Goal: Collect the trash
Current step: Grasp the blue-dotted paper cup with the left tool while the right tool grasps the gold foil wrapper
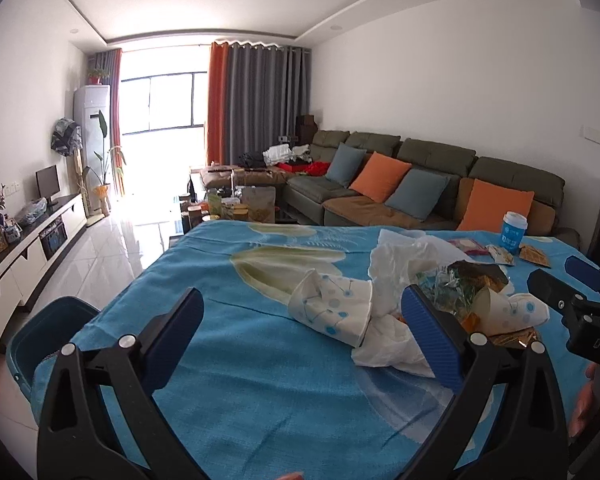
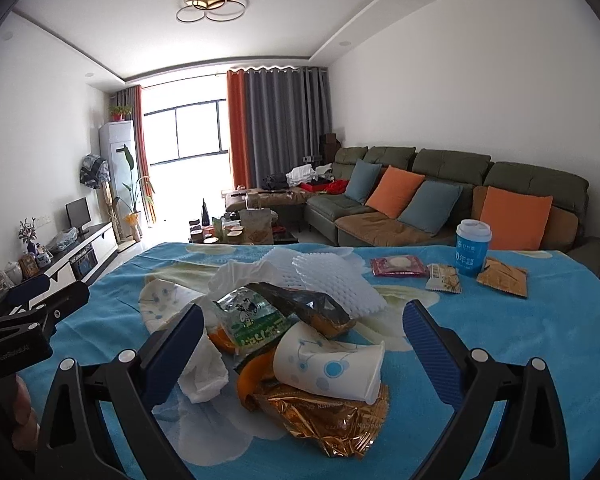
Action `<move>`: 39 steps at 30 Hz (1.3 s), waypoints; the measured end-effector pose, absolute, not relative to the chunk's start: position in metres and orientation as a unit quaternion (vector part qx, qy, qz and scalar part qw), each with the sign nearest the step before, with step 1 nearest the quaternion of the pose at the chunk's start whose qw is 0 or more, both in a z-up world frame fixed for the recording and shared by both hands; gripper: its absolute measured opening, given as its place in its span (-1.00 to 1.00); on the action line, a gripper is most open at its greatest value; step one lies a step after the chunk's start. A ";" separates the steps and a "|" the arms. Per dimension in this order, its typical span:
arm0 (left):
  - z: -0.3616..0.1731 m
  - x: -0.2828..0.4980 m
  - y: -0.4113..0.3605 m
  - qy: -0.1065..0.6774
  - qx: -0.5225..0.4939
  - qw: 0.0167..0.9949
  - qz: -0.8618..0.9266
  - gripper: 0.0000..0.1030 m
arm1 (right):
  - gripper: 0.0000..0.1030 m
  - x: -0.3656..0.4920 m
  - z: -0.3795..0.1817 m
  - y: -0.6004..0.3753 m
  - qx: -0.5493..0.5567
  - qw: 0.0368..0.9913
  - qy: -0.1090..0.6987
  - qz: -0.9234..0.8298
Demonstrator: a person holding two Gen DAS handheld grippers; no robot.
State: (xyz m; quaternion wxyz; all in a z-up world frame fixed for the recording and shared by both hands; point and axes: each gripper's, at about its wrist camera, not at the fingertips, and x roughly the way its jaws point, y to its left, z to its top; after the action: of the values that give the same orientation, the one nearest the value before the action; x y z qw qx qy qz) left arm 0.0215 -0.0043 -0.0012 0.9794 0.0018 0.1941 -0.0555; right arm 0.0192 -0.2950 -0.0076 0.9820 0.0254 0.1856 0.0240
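Note:
A heap of trash lies on the blue-clothed table (image 1: 240, 380). In the left wrist view a crushed paper cup (image 1: 332, 312) lies on white tissue (image 1: 384, 348), with my left gripper (image 1: 302, 336) open just in front of it. In the right wrist view a second paper cup (image 2: 328, 368) rests on a gold wrapper (image 2: 328, 420), beside a green packet (image 2: 252, 320), orange peel (image 2: 248, 380), tissue (image 2: 204, 372) and white foam net (image 2: 332, 280). My right gripper (image 2: 302, 344) is open, its fingers on either side of this heap.
A teal bin (image 1: 48, 340) stands on the floor at the table's left edge. A blue lidded cup (image 2: 473, 246) and three snack packets (image 2: 444, 278) lie at the far right of the table. A sofa with cushions (image 2: 440, 200) lies beyond.

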 end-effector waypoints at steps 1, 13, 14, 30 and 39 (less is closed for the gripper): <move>-0.004 0.025 -0.005 0.203 0.004 0.977 -0.059 0.89 | 0.87 0.022 -0.009 -0.297 0.027 0.981 0.192 0.025; -0.036 0.088 -0.025 0.320 0.012 0.939 -0.127 0.45 | 0.61 0.072 -0.017 -0.308 0.030 0.963 0.261 0.051; -0.039 0.092 -0.024 0.331 0.008 0.934 -0.135 0.43 | 0.58 0.077 -0.017 -0.310 0.030 0.962 0.267 0.053; -0.072 0.134 -0.022 0.434 -0.057 0.883 -0.173 -0.80 | -0.61 0.104 -0.030 -0.316 0.031 0.942 0.321 0.089; -0.068 0.129 -0.003 0.419 -0.084 0.890 -0.161 -0.93 | -0.87 0.096 -0.024 -0.318 0.038 0.945 0.309 0.102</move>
State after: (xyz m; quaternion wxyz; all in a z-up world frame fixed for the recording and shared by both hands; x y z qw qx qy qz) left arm 0.1287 -0.0032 -0.0681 0.8898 -0.0840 0.4187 -0.1609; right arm 0.0956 -0.3175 -0.0240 0.9448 0.0375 0.3092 0.1020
